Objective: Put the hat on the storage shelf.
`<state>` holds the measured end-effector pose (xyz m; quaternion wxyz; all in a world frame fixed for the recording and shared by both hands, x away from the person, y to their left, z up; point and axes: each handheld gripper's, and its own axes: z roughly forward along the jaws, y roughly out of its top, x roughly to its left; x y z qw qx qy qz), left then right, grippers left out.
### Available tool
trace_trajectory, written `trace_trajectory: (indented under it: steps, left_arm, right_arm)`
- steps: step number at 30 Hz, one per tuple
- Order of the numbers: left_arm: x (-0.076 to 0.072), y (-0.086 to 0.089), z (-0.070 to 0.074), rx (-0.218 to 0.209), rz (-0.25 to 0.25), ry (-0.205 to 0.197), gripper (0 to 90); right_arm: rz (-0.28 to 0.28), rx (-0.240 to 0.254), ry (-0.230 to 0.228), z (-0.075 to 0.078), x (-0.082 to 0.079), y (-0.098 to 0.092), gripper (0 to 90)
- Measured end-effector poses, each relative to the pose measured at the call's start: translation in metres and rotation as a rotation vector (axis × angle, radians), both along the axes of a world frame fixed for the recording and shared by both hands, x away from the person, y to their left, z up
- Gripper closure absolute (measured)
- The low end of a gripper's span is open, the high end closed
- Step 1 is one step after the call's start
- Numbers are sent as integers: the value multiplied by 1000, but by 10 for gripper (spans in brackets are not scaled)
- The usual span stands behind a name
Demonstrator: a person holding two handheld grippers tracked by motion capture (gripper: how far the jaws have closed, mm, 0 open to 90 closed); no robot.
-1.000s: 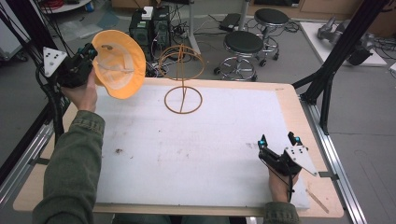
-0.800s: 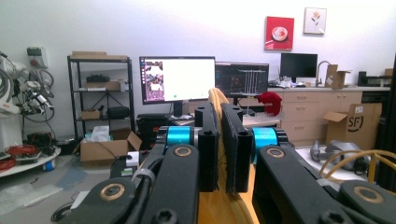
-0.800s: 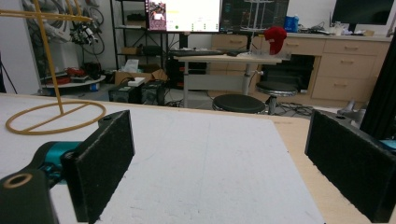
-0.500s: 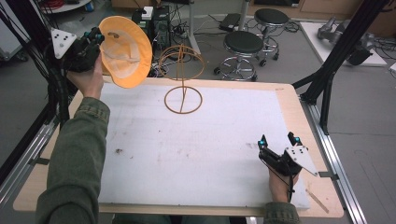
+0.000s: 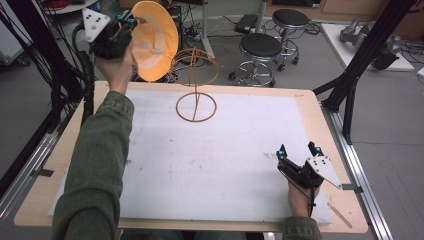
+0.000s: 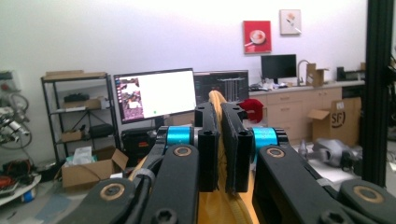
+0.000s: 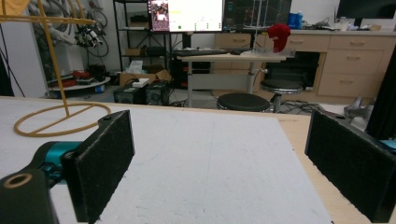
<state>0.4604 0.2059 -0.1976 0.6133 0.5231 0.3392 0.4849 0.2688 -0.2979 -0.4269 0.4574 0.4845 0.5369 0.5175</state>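
The left gripper (image 5: pixel 125 22) is raised above and beyond the far left corner of the table (image 5: pixel 310 107), left of the wire stand (image 5: pixel 196 85). Its jaws are pressed nearly together on the brim of an orange hat (image 5: pixel 152 40), which hangs tilted in the air, its open side facing the stand's top ring without touching it. In the left gripper view the hat's (image 6: pixel 224 205) orange edge runs up the narrow slit between the two black pads (image 6: pixel 208 144). The stand sits on the white mat (image 5: pixel 210 165) near the far edge, round base flat, thin post upright. The right gripper (image 5: pixel 297 150) rests low on the mat near the front right corner, well apart from the stand, its jaws spread wide with nothing between them; in its own view the stand (image 7: pixel 51 70) is far off to the left
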Motion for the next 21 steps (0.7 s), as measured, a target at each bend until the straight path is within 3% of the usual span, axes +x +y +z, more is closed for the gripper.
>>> trace_trajectory:
  steps: [4,21]
  left_arm:
    - [3,-22,3,9,-30,-7,851]
    - [11,-100,10,100,-108,-7,850]
  right_arm:
    - [3,25,2,0,-1,-1,69]
    - [8,41,-3,0,-2,-3,69]
